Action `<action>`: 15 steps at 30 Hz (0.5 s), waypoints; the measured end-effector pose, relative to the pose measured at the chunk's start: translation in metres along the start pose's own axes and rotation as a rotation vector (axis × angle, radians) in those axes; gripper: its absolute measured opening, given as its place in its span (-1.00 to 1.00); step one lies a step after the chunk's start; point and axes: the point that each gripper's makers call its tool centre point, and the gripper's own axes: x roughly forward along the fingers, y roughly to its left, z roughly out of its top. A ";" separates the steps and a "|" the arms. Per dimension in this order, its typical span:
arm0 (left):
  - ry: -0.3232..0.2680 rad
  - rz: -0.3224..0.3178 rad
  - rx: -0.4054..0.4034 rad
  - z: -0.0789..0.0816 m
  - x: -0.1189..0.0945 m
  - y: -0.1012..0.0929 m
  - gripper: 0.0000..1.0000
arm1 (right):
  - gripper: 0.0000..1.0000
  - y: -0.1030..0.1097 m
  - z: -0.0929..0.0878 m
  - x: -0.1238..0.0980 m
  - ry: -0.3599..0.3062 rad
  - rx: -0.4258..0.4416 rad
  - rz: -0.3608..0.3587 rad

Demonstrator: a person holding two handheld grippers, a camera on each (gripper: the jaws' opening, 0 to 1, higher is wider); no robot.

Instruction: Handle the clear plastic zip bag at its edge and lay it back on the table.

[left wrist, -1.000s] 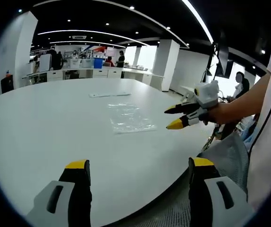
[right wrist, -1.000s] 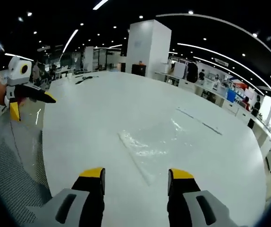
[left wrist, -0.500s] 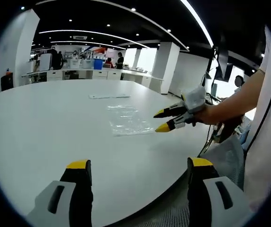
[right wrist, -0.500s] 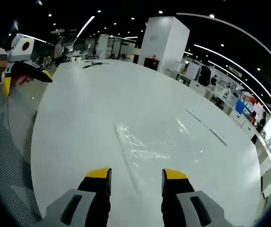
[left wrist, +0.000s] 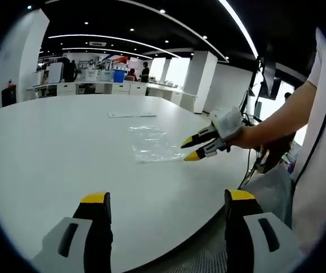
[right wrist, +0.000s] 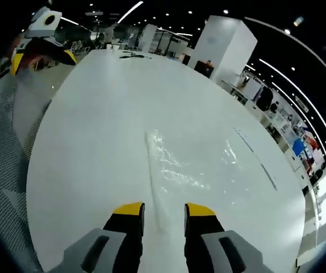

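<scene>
Two yellow-tipped grippers: the right one (right wrist: pixel 157 211), jaws narrowly parted, straddles the crinkled clear plastic zip bag's (right wrist: pixel 194 170) near edge; the left (left wrist: pixel 162 200) gapes wide, empty

Nothing readable here, honestly. No words, labels, brand marks or numbers can be made out in either view. The coloured panels on the far wall (left wrist: pixel 115 59) in the left gripper view could be signs, but they're way too small and blurry to read.
</scene>
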 end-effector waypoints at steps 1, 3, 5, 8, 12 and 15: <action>0.000 0.000 0.000 0.000 0.000 0.000 0.61 | -0.57 0.000 -0.002 0.001 0.011 -0.005 0.002; 0.000 -0.001 -0.002 0.001 0.000 -0.001 0.61 | -0.62 0.000 -0.005 0.001 0.028 -0.018 0.007; -0.002 0.000 -0.003 0.002 0.000 -0.002 0.61 | -0.63 -0.001 -0.008 0.001 0.040 -0.027 0.009; -0.005 0.000 -0.004 0.003 0.000 -0.002 0.61 | -0.63 -0.003 -0.012 0.002 0.055 -0.043 0.016; -0.005 0.000 -0.004 0.003 0.000 -0.001 0.60 | -0.67 -0.003 -0.016 0.004 0.072 -0.062 0.029; -0.005 0.001 -0.005 0.002 0.000 0.000 0.60 | -0.71 -0.003 -0.016 0.005 0.077 -0.064 0.038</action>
